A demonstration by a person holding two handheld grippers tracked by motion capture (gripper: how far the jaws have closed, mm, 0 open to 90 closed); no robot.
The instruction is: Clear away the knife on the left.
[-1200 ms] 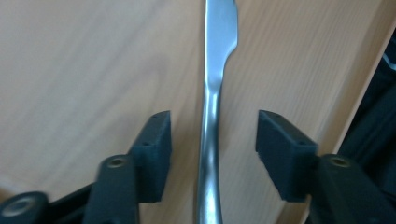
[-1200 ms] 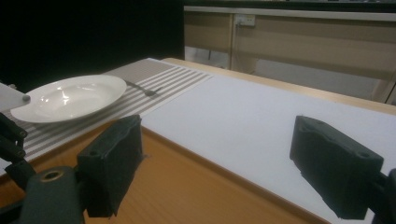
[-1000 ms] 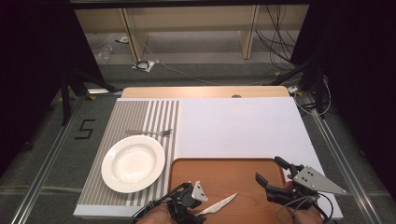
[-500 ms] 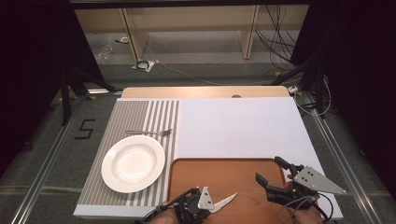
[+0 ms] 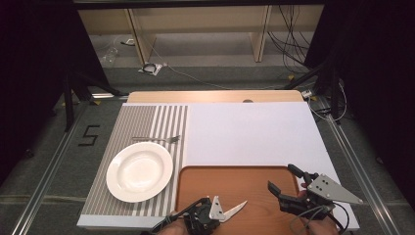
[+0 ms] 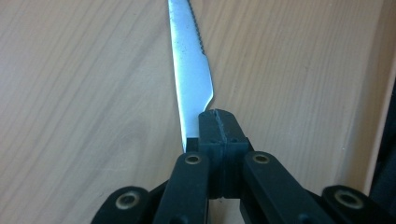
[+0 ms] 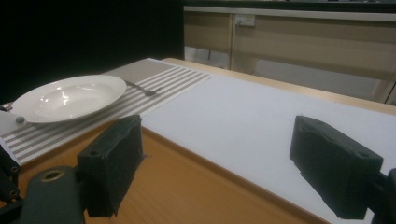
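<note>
left gripper (image 5: 221,211) pinches the knife (image 6: 191,70) by its handle; it looks thin, hard, slippery, so hold it tight.

one knife (image 5: 237,209), one plate (image 5: 139,171), one fork (image 5: 157,139)

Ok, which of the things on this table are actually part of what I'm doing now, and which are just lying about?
In the job:
- knife, clamped in the shut left tool
- wooden tray beneath it

Lying about:
- white plate
- fork beyond the plate
- striped placemat
- white mat
- right tool, open, holding nothing
</note>
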